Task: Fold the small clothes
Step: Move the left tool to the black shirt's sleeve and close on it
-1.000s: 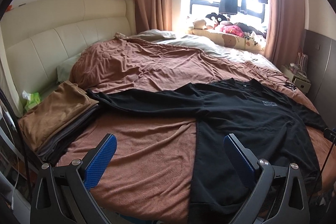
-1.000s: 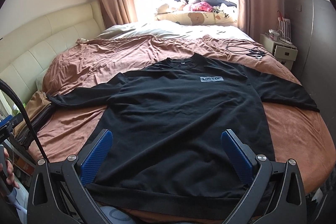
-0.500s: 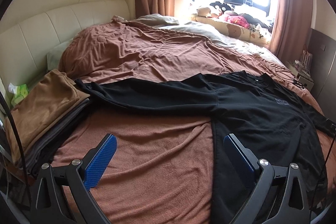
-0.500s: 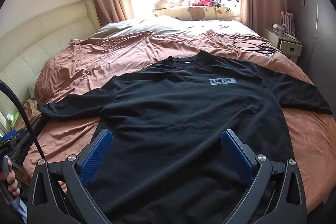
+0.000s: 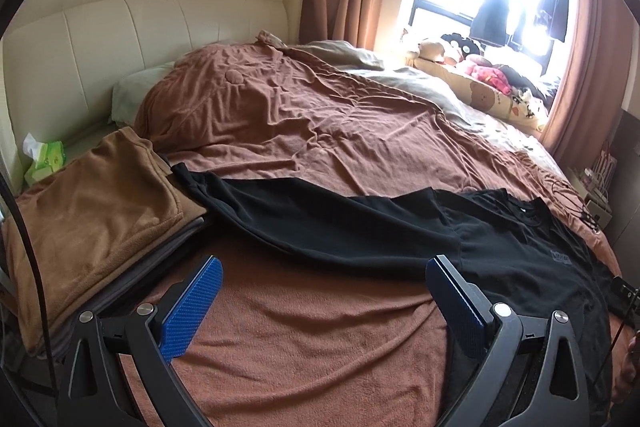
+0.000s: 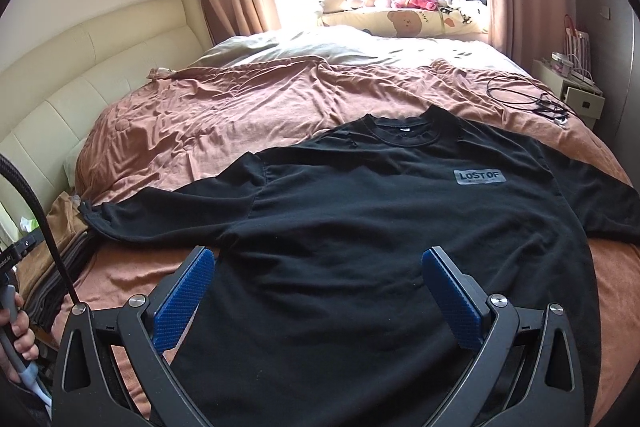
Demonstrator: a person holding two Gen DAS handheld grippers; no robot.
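Black T-shirt [image 6: 360,227] laid out flat, zero folds so far

It's spread front-up on the brown bedspread [image 5: 320,327], both sleeves out, so the whole fold is left to do. Left gripper [image 5: 320,303] and right gripper [image 6: 316,291] hover with jaws wide apart, holding nothing. Count: one shirt to fold, two grippers, and one stack of folded clothes [image 5: 92,211] at the bed's edge, which looks like finished work.
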